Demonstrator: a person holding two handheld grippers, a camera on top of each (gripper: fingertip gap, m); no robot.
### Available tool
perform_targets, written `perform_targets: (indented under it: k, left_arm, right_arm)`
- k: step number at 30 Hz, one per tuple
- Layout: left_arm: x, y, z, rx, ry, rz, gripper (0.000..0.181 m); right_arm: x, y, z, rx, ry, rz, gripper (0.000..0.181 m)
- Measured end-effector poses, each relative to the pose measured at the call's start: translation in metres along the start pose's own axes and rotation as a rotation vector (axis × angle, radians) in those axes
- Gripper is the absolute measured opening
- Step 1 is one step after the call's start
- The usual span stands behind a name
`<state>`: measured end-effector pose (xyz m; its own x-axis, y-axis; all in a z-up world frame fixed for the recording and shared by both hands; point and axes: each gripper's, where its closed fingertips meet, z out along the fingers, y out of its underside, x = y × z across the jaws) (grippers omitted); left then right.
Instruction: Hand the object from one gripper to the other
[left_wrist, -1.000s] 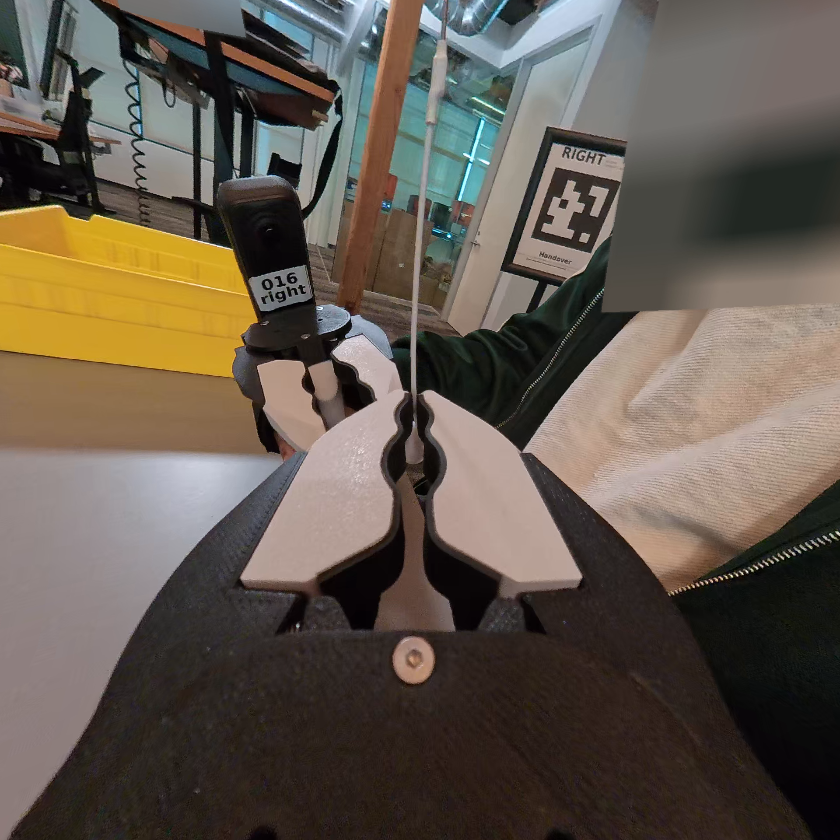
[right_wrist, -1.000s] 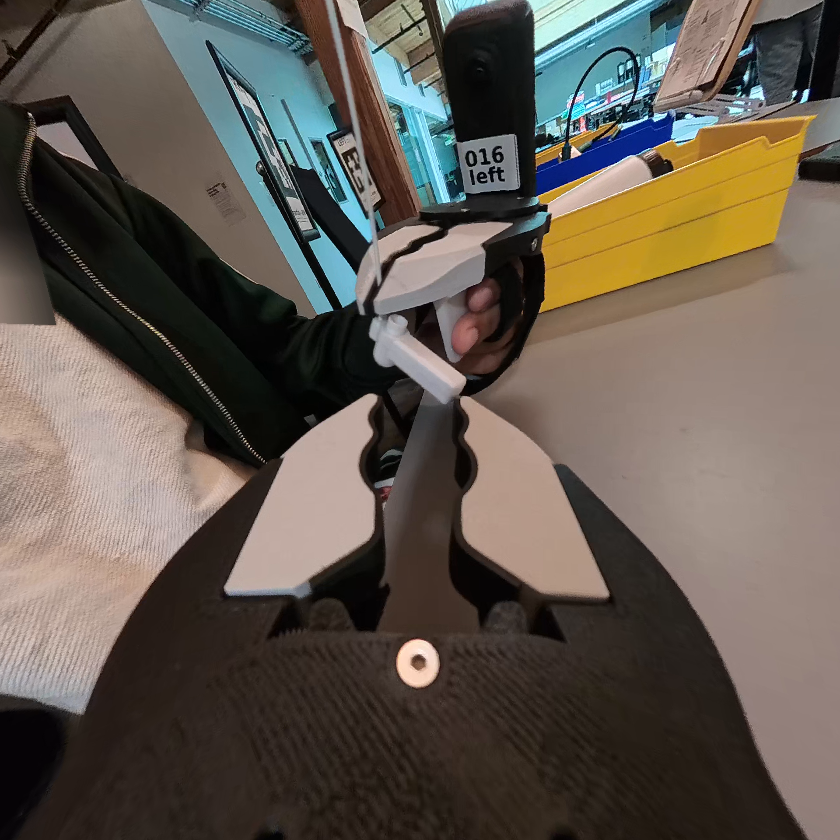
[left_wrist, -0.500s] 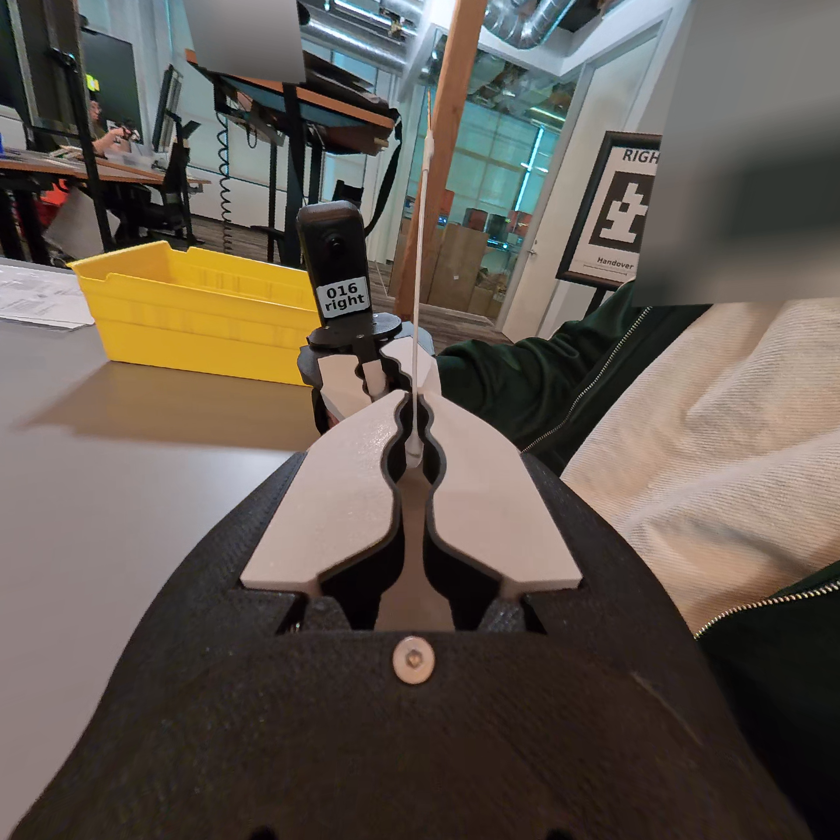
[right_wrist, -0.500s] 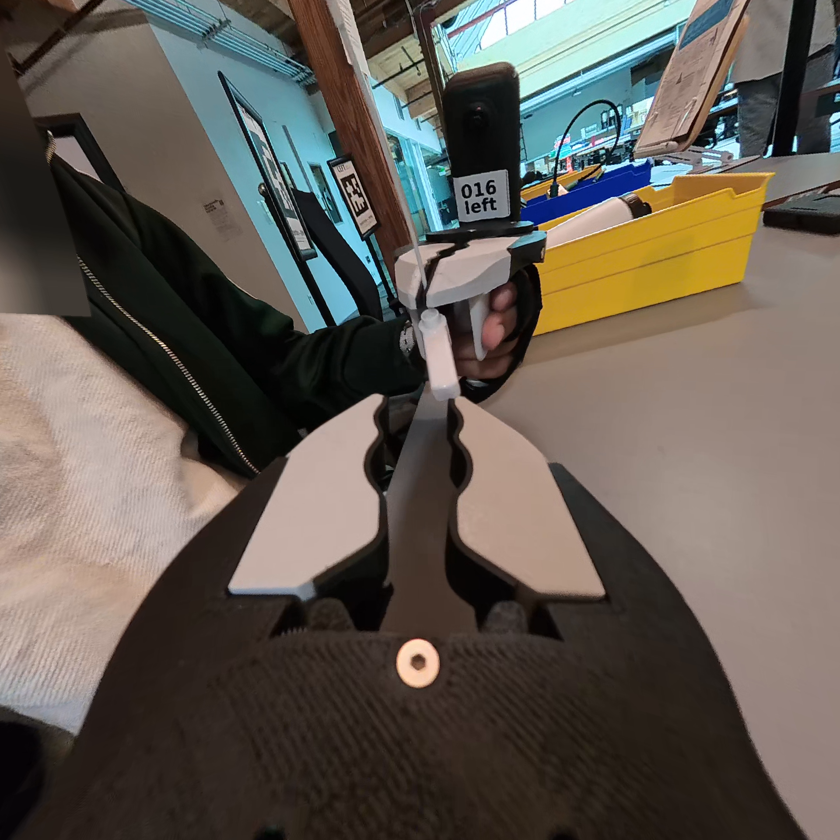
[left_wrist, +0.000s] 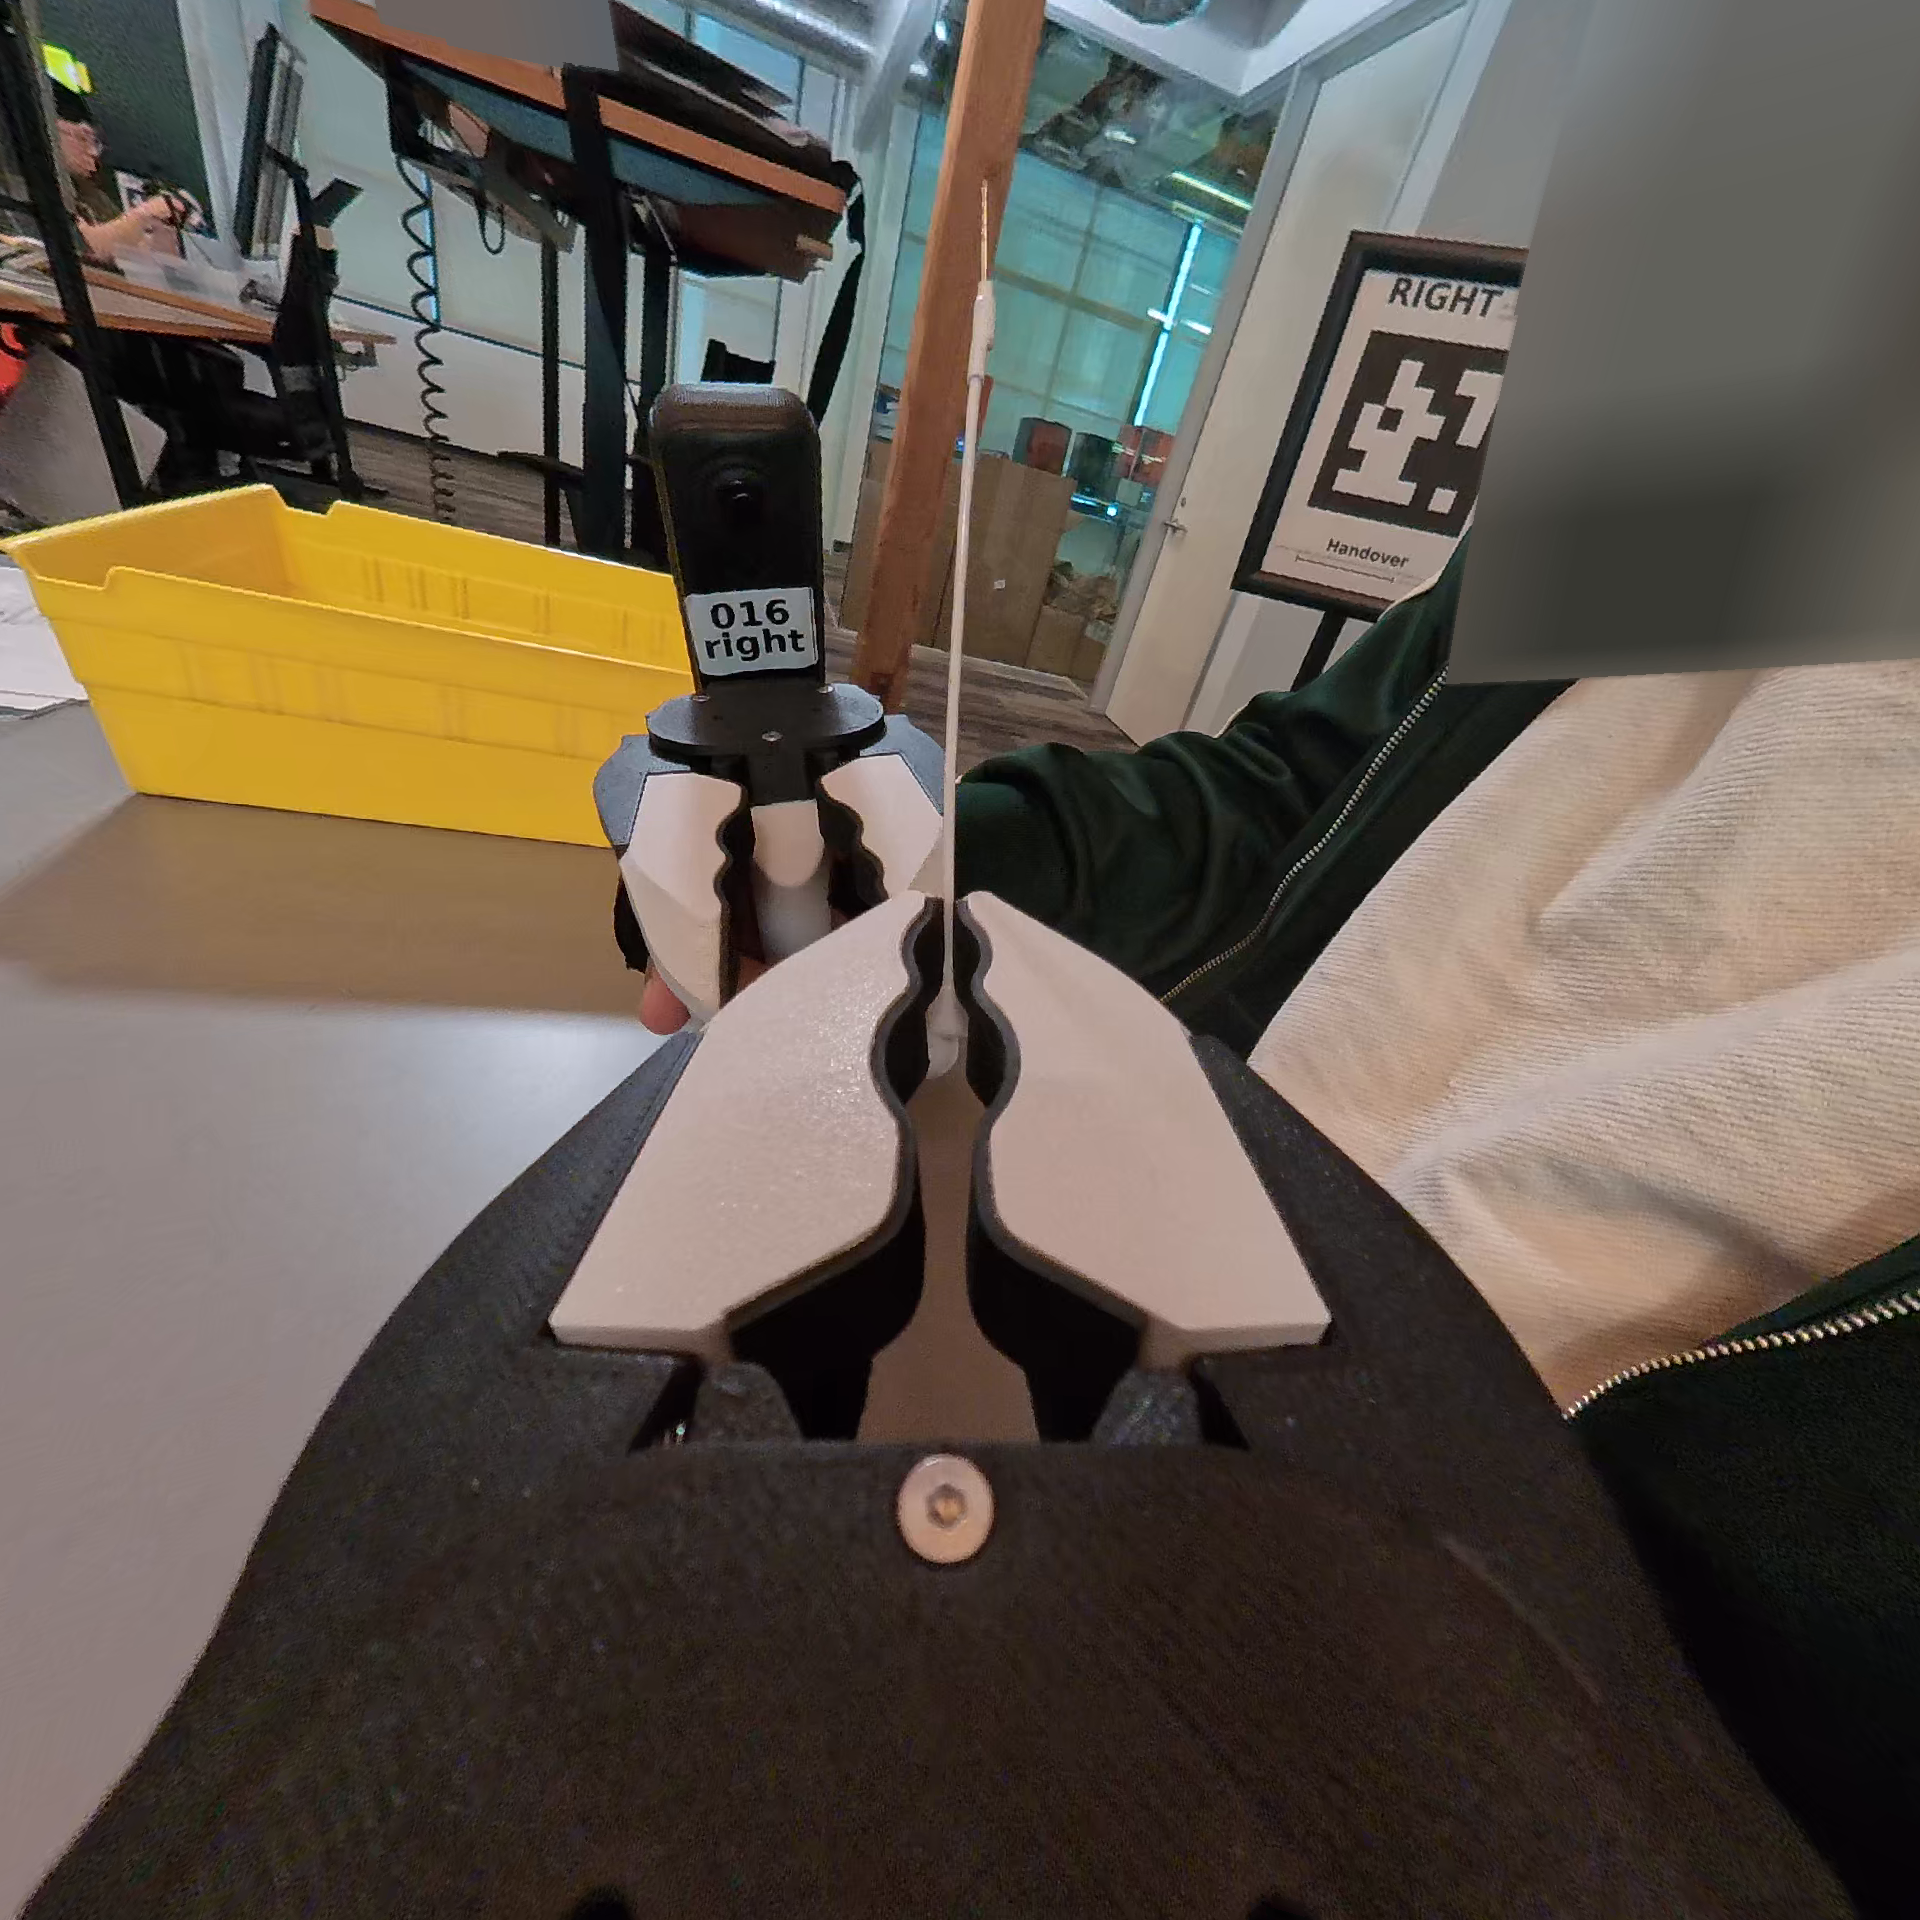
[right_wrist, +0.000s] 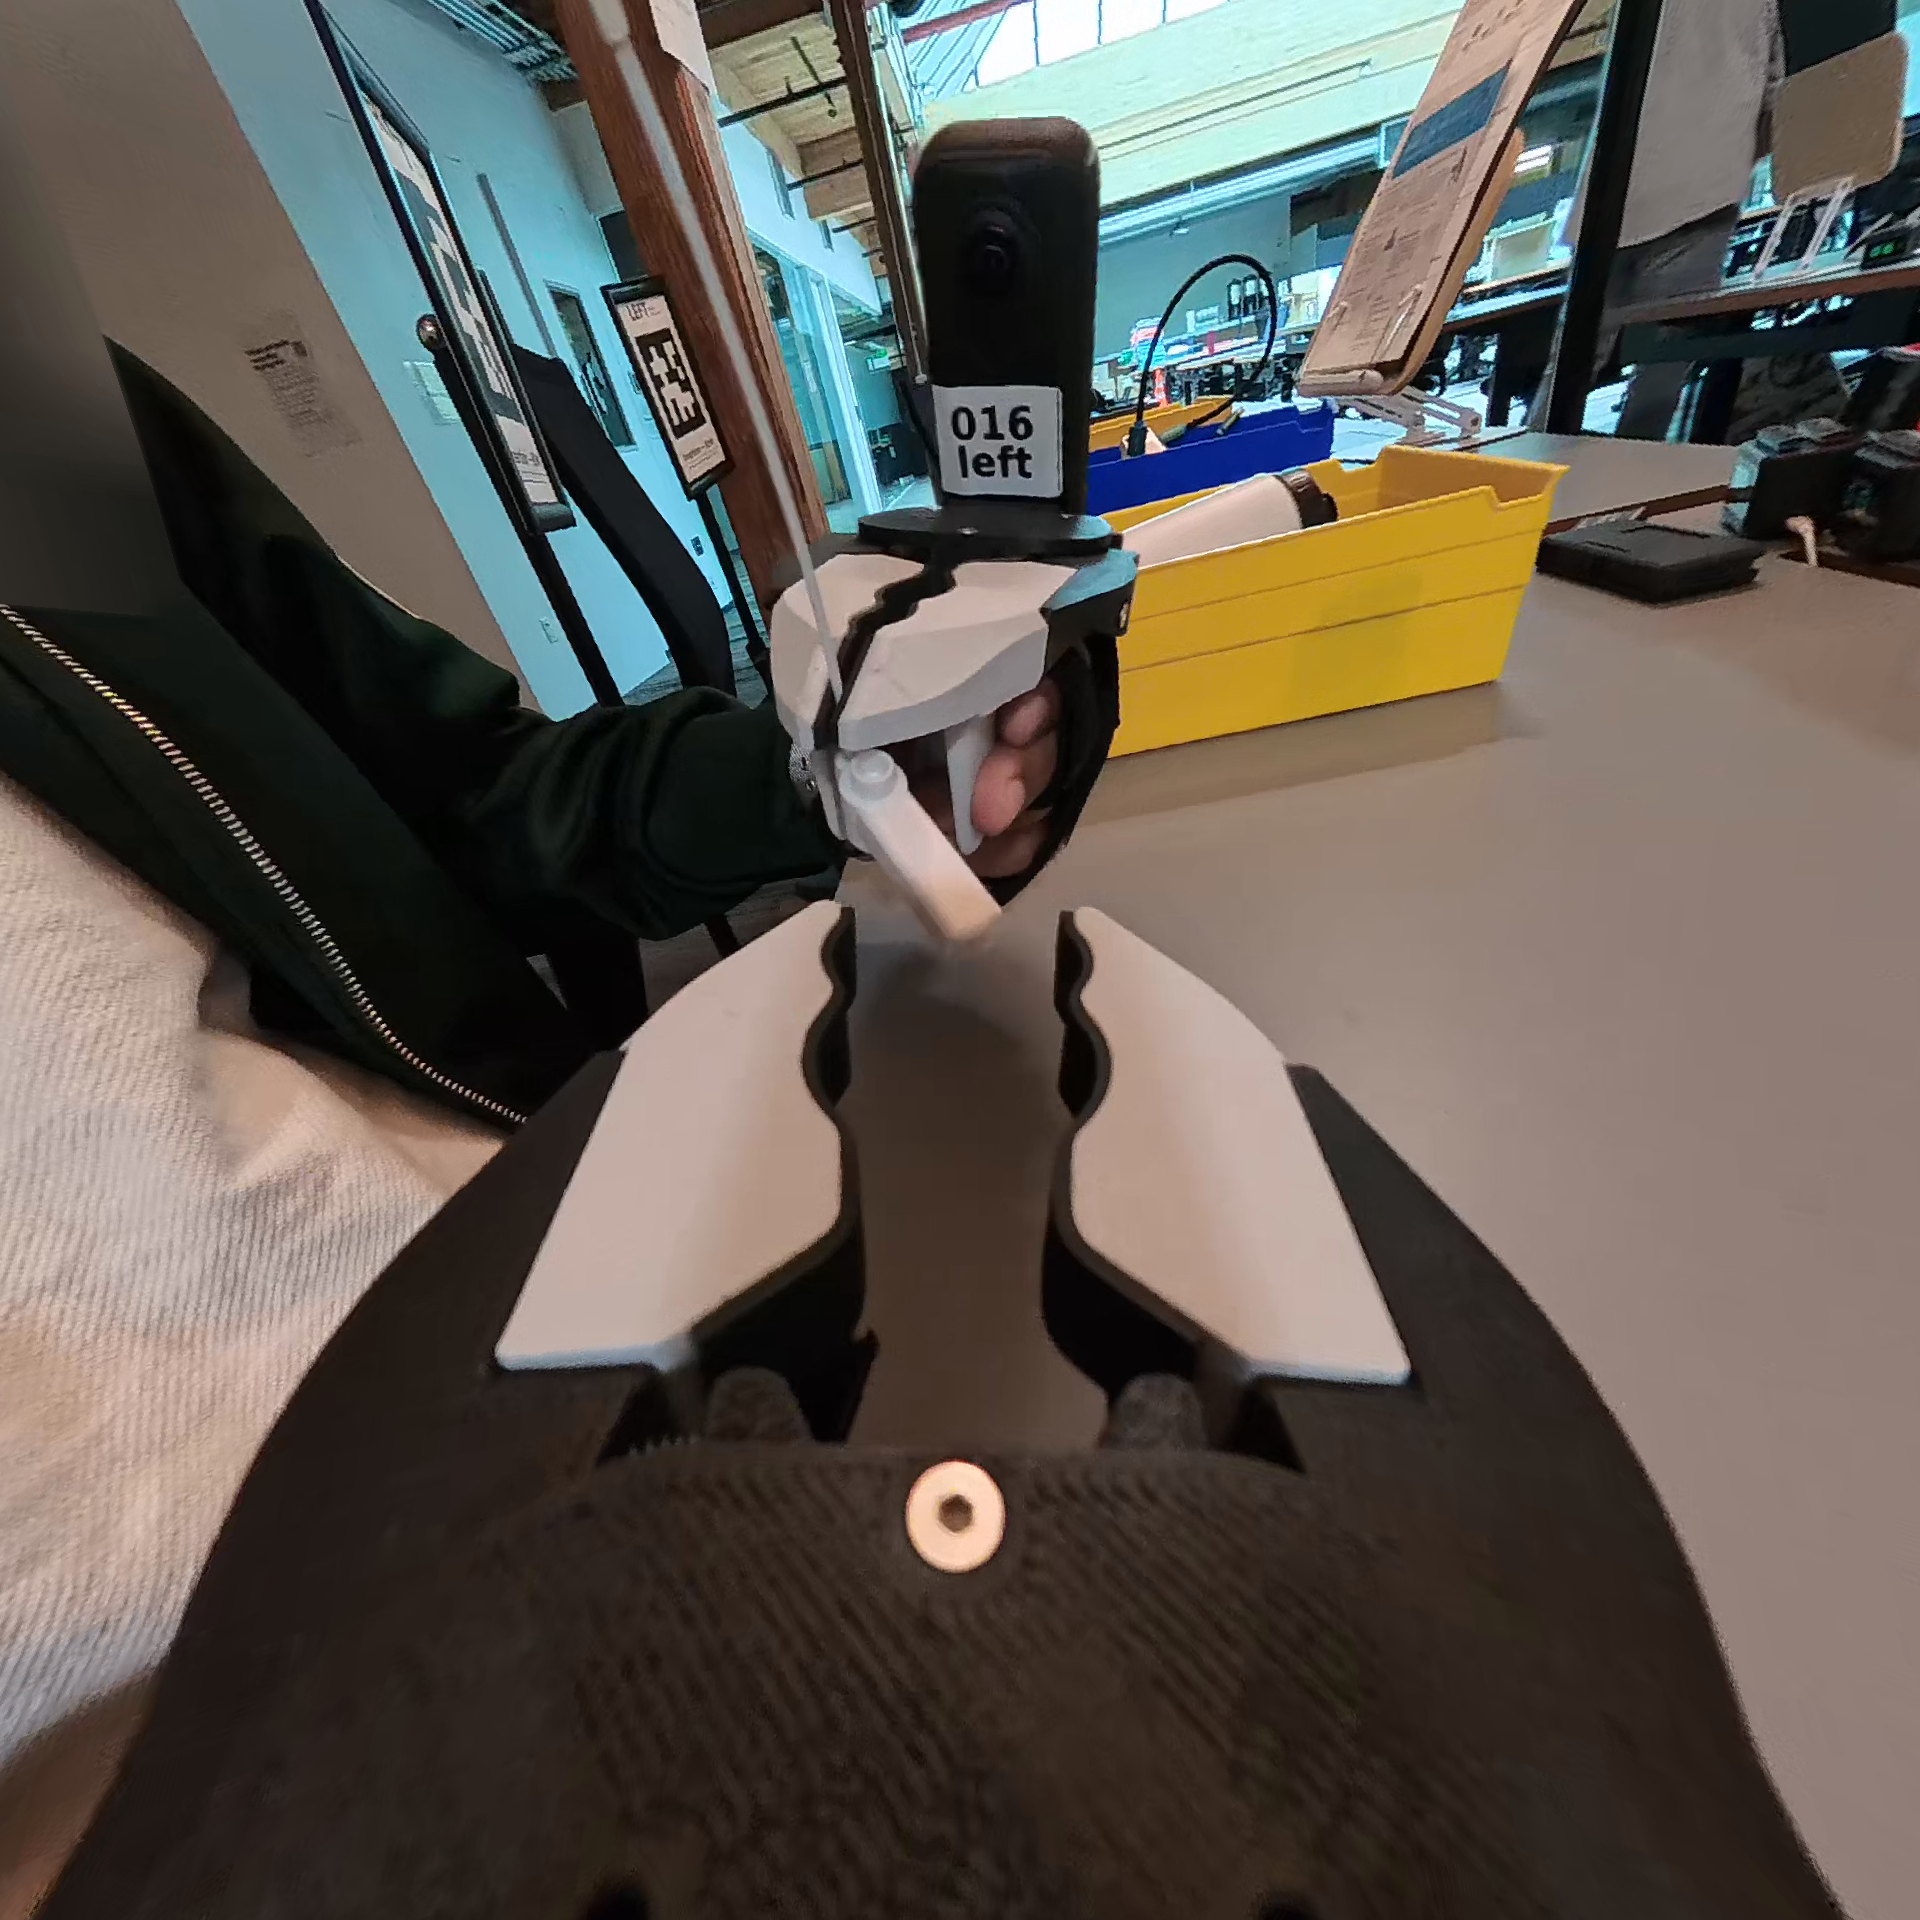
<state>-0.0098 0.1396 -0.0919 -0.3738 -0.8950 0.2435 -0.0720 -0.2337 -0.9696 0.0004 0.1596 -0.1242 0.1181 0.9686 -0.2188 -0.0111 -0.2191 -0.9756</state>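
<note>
— Since half a second ago the right gripper (right_wrist: 954, 920) has spread its fingers wider, hasn't it?

— Yes, the gap between its two matte white finger plates, with their wavy black-edged inner profiles, is clearly broader than before, and nothing sits between them. The tip of the object's (right_wrist: 914, 847) stubby white plastic bar now points down toward that gap from just in front, slanting rather than hanging nearly straight as it did.

— And who has the object?

— The left gripper (left_wrist: 943, 940). Its white fingers are pressed nearly together on the thin white stem, which rises straight and smooth like a stiff cord above the fingertips, with a small thicker sleeve near its top. From the right wrist view the blocky end with a round peg sticks out beneath the left gripper's tips.

— Surfaces?

— Both gripper bodies are coarse, ridged black printed plastic with a bright metal screw in the middle. The table (right_wrist: 1507, 987) is smooth, dull grey. A glossy yellow bin (right_wrist: 1351, 613) with stepped walls stands on it behind the left gripper; a second yellow bin (left_wrist: 343, 665) stands behind the right gripper in the left wrist view.
</note>
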Motion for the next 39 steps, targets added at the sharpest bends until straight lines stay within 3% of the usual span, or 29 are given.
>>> perform_targets:
  k: [12, 19, 25, 28, 39]
  left_arm:
    - [0.001, -0.002, 0.0, 0.026, 0.018, -0.02, 0.002]
    - [-0.007, -0.001, -0.004, 0.043, -0.013, -0.04, 0.001]
    - [-0.026, 0.002, -0.009, 0.054, -0.11, -0.079, 0.037]
    - [-0.034, 0.004, -0.012, 0.062, -0.152, -0.094, 0.042]
    - [-0.036, 0.024, -0.002, -0.046, -0.152, -0.102, 0.029]
  right_arm:
    - [-0.007, -0.003, 0.003, 0.009, -0.008, -0.063, 0.016]
    - [-0.004, -0.007, 0.001, 0.017, 0.023, -0.081, 0.015]
    - [0.005, -0.015, -0.007, 0.043, 0.094, -0.093, 0.012]
    - [0.012, -0.019, -0.012, 0.057, 0.143, -0.103, 0.012]
    - [0.007, -0.008, -0.005, -0.017, 0.132, -0.156, 0.012]
